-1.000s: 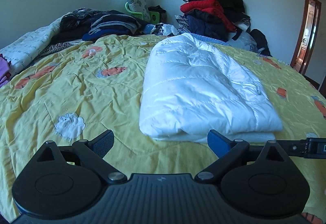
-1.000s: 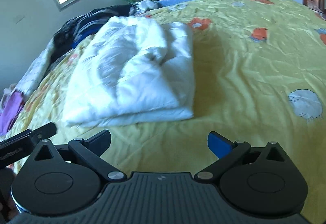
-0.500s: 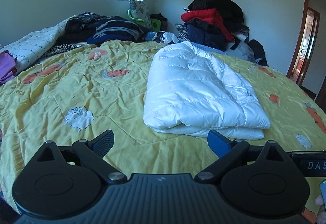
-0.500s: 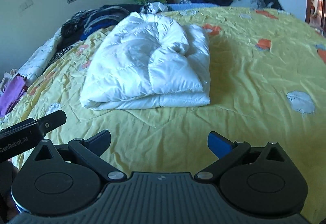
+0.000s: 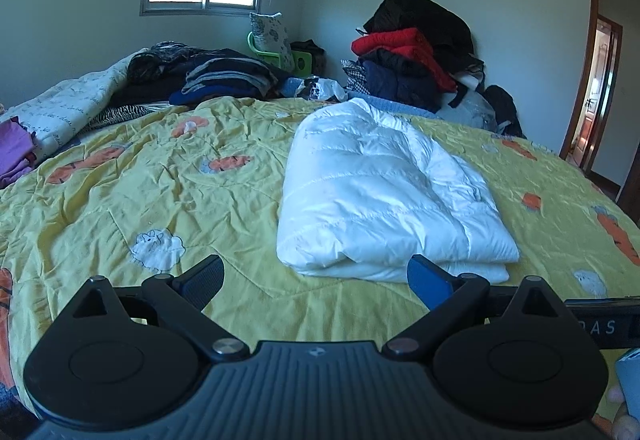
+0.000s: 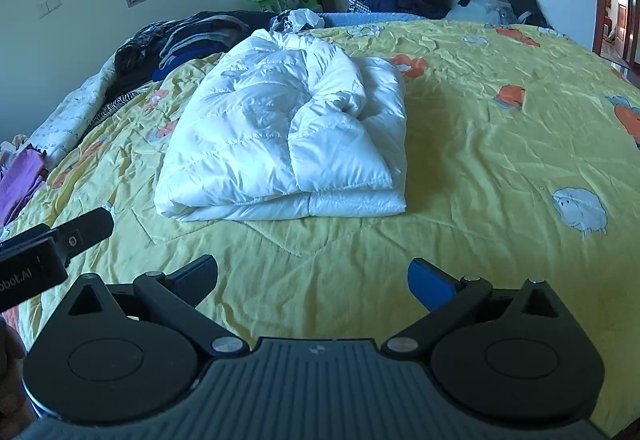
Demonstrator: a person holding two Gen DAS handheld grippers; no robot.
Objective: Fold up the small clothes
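The left gripper (image 5: pixel 316 276) is held low and level with its jaws spread wide, nothing between the fingers (image 5: pixel 204 278). The right gripper (image 6: pixel 314 276) is posed the same, jaws wide apart and empty. They sit side by side, each showing at the edge of the other's view.

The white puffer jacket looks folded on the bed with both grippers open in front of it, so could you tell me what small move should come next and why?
Probably keep both grippers clear and turn to another garment. The white puffer jacket already lies as a compact folded bundle on the yellow bedspread, and the left gripper and right gripper are open, touching nothing.
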